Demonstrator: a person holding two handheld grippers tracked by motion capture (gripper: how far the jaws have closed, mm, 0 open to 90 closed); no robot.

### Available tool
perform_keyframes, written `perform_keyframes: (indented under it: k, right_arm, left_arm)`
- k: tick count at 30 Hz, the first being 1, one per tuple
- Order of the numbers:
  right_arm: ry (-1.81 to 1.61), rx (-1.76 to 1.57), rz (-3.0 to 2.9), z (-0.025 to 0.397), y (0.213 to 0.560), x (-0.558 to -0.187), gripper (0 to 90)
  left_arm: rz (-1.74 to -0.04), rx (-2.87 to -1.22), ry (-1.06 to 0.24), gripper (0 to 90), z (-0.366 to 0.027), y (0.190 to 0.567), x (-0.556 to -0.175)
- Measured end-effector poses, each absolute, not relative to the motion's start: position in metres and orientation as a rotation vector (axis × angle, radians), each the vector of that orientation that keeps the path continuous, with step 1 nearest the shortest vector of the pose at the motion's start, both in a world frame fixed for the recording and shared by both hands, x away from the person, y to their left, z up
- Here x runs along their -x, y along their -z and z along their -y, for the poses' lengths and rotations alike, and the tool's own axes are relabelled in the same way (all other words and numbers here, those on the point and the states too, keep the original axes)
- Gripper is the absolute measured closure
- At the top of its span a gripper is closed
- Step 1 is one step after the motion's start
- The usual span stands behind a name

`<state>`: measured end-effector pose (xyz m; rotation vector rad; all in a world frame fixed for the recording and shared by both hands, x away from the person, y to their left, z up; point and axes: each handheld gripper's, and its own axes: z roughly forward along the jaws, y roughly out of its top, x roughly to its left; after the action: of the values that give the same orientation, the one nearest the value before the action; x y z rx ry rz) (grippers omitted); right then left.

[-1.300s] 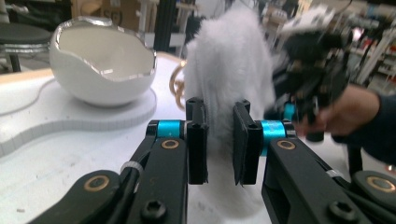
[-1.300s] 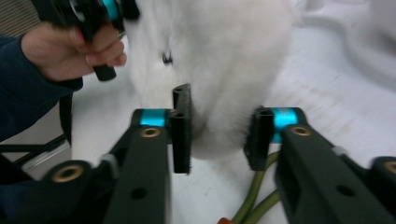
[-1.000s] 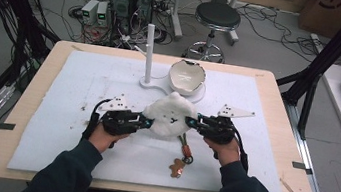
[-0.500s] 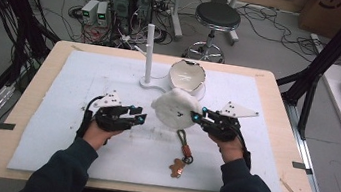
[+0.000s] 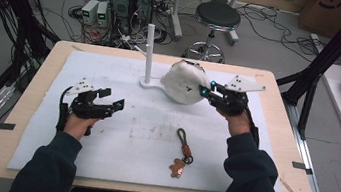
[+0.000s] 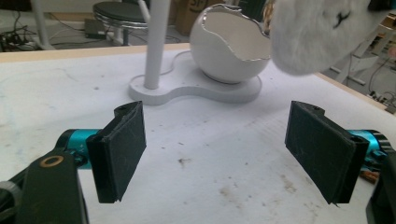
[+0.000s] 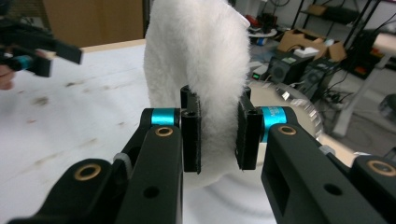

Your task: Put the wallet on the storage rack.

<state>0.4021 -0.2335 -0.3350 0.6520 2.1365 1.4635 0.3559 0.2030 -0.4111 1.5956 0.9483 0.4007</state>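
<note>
Right tool [image 5: 206, 88] pinches a white fluffy plush [image 5: 184, 81] between its pads, jaws narrow with the fur squeezed between them (clear in the right gripper view, plush [image 7: 198, 70] bulging above the pads). In the high view the plush hangs above the white egg-shaped bowl [image 6: 229, 49], at the far middle of the tabletop [image 5: 26, 101], hiding most of it. The bowl has a jagged broken-shell rim and sits on a white base plate [image 6: 187, 91] that also carries an upright white post [image 5: 149, 52]. In the left gripper view the plush [image 6: 317, 32] overlaps the bowl's right edge; whether it touches the rim cannot be told.

Left tool [image 5: 112, 99] sits low over the white mat [image 5: 144, 127] at the left side, well apart from the plush, jaws wide and holding nothing (pads [image 6: 122, 149] far apart).

A keychain with a brown charm [image 5: 181, 153] lies on the mat nearer the person, between the two forearms.
</note>
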Motion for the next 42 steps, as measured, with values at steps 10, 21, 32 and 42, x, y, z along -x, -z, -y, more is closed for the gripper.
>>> perform_keyframes:
  k: [10, 21, 32, 42]
  right_arm:
    - [-1.274, -0.614, -2.108, 0.234, 0.308, -0.451, 76.4]
    - [-1.025, -0.483, -2.105, 0.224, 0.325, -0.478, 76.2]
    - [-0.878, -0.376, -2.183, 0.203, 0.348, -0.488, 75.8]
    - [-1.160, -0.671, -2.219, 0.214, 0.353, -0.490, 56.5]
  left_arm:
    - [-0.979, -1.587, -0.370, 21.3, -0.212, 0.415, -0.358]
    - [-0.992, -1.593, -0.356, 21.6, -0.211, 0.417, -0.359]
    - [-0.994, -1.603, -0.353, 21.7, -0.212, 0.418, -0.359]
    - [-0.998, -1.603, -0.347, 21.8, -0.211, 0.419, -0.358]
